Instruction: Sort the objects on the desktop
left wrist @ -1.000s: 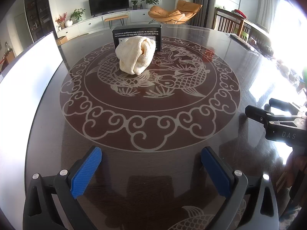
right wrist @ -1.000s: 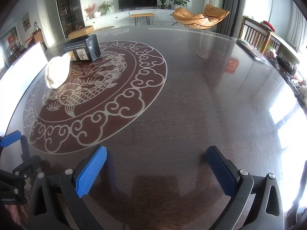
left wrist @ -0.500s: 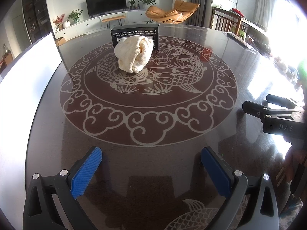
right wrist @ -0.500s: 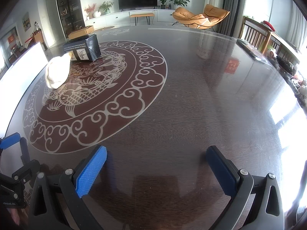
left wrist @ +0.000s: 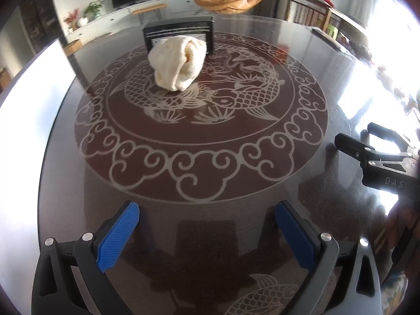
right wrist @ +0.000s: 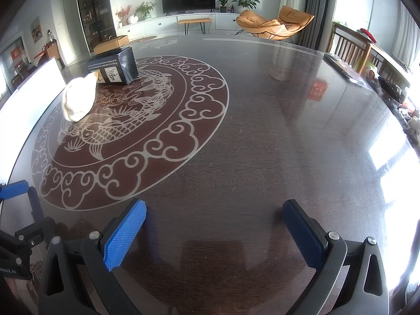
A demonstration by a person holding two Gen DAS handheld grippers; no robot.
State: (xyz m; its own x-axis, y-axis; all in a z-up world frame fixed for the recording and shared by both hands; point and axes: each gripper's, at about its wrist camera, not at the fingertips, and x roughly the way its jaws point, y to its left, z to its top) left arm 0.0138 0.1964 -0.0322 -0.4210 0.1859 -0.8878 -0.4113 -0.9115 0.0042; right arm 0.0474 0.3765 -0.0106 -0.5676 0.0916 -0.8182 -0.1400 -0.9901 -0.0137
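Observation:
A cream knitted cloth bundle (left wrist: 177, 61) sits on the dark round table (left wrist: 328, 84), just in front of a black box (left wrist: 178, 30) with white print. Both also show in the right wrist view, the bundle (right wrist: 78, 98) at far left and the box (right wrist: 114, 65) behind it. My left gripper (left wrist: 207, 225) is open and empty, low over the table's near side, well short of the bundle. My right gripper (right wrist: 214, 223) is open and empty over bare table to the right of the fish medallion. The right gripper also shows at the left view's right edge (left wrist: 372, 155).
A fish-and-cloud medallion (left wrist: 202, 120) covers the table's middle. A white panel (left wrist: 29, 120) runs along the left edge. A dark flat object (right wrist: 344, 69) lies at the far right rim. Chairs (right wrist: 351, 50) stand behind the table.
The left gripper has moved forward toward the cloth bundle, which looks larger and closer. The right gripper has barely moved.

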